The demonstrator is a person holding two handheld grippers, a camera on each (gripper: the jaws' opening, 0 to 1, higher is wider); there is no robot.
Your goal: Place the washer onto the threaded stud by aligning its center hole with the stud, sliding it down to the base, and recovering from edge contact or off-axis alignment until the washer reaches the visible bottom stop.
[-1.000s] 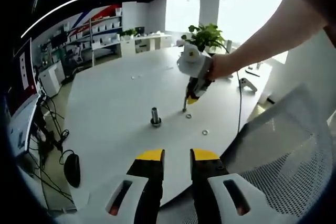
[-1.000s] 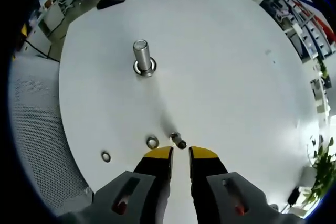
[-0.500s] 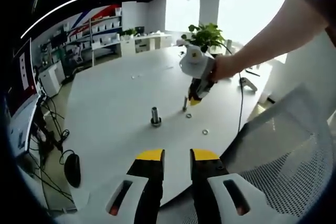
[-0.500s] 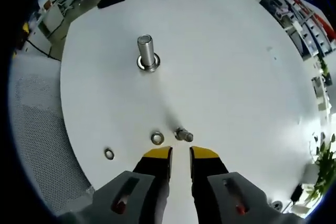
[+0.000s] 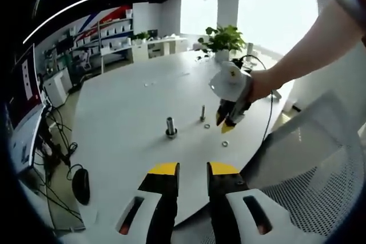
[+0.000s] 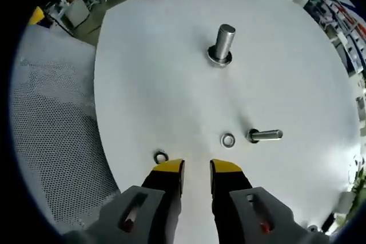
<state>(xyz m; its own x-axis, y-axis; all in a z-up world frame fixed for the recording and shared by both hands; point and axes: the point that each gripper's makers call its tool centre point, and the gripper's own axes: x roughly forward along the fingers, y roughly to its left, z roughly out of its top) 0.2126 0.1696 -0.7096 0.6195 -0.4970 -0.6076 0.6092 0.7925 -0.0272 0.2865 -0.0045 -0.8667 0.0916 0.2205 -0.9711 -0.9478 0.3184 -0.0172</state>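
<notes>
Right gripper empty, jaws slightly parted, above a washer (threaded stud nearby); left gripper likewise empty.

I see two small silver washers lying flat on the white table: one washer just beside the slim threaded stud, the other washer near the table's edge. The stud stands upright, nothing on it.

- Matt white counter, smooth.
- Shiny bare-metal washer and threaded stud.
- Glossy yellow plastic fingers.
- Grey perforated mesh on chair.
</notes>
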